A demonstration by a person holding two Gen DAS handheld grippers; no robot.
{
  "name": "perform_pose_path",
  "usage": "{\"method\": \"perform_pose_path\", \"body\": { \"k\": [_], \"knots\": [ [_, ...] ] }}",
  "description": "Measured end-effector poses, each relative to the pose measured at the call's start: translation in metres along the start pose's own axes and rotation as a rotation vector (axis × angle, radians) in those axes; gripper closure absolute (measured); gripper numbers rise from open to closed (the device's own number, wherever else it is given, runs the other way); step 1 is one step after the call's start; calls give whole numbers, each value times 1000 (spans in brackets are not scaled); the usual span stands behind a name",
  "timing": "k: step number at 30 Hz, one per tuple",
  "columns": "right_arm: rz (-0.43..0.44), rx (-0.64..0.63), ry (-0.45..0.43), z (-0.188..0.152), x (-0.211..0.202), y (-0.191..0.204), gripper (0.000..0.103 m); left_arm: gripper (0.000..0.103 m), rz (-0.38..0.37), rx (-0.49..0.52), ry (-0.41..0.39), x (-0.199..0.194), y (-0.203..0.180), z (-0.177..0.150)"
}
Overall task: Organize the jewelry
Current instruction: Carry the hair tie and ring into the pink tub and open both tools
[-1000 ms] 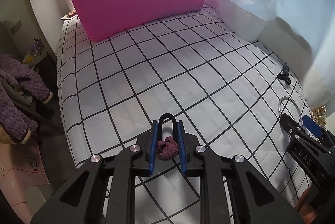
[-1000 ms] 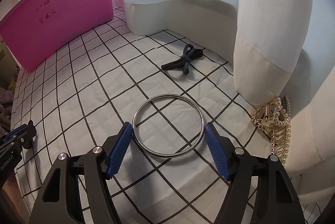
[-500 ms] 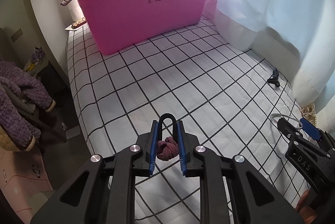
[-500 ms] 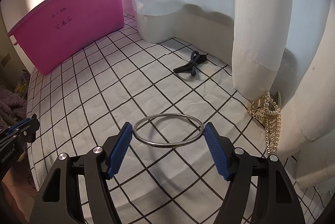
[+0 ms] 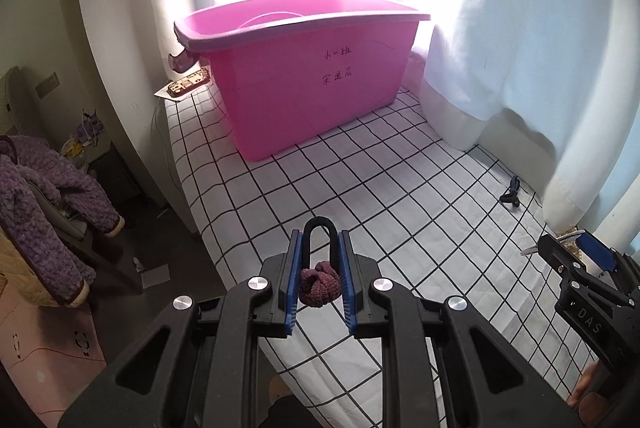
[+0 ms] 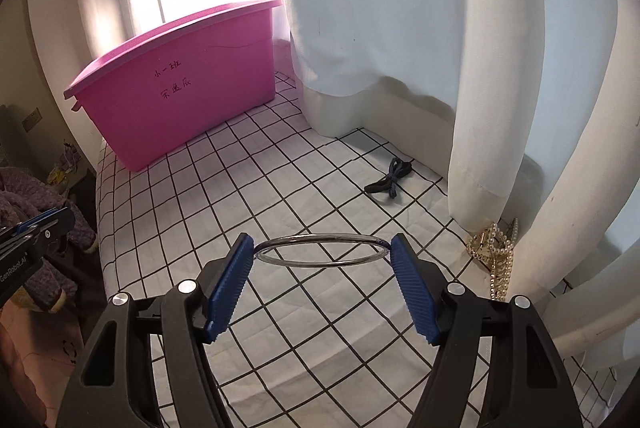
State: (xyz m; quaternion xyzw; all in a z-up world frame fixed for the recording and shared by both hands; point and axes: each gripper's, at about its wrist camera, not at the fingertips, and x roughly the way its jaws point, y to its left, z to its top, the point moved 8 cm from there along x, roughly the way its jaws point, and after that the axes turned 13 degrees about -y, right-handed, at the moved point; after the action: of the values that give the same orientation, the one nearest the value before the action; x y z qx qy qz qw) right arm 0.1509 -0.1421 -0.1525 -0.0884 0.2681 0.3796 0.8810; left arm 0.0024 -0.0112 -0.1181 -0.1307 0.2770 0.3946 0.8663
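My left gripper (image 5: 320,248) is shut on a black hair tie with a maroon knot (image 5: 319,286) and holds it above the checked bed sheet (image 5: 400,212). My right gripper (image 6: 322,248) is shut on a silver bangle (image 6: 320,251), held level between its blue pads above the sheet. The pink bin (image 5: 304,68) stands at the far end of the bed, also in the right wrist view (image 6: 180,88). A dark blue hair tie (image 6: 390,180) lies on the sheet near the curtain. A pearl and gold hair clip (image 6: 496,252) lies at the curtain's foot.
White curtains (image 6: 440,48) hang along the right side of the bed. A purple fleece jacket (image 5: 36,200) hangs on a chair left of the bed. A small patterned item (image 5: 188,84) lies left of the bin. The bed edge drops off at the left.
Both grippers have risen and tipped back from the sheet. The bangle has come up off the sheet in my right gripper. The bin's open top now shows.
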Motion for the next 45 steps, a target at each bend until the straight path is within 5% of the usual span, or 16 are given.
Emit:
{"method": "perform_pose_path", "body": {
  "k": [12,28,37,45],
  "knots": [
    [80,-59,-84,68,-1,58,35,85,30,-27,-97,-28,46,66],
    [45,-68,-188,206,75,152,35,85,-103,-1,-215,51,100,217],
    [59,-91,-147,247,139,203,35,85,-129,-20,-169,123,139,256],
    [51,-106,-42,251,195,214,35,85,-158,-58,-54,183,147,251]
  ]
}}
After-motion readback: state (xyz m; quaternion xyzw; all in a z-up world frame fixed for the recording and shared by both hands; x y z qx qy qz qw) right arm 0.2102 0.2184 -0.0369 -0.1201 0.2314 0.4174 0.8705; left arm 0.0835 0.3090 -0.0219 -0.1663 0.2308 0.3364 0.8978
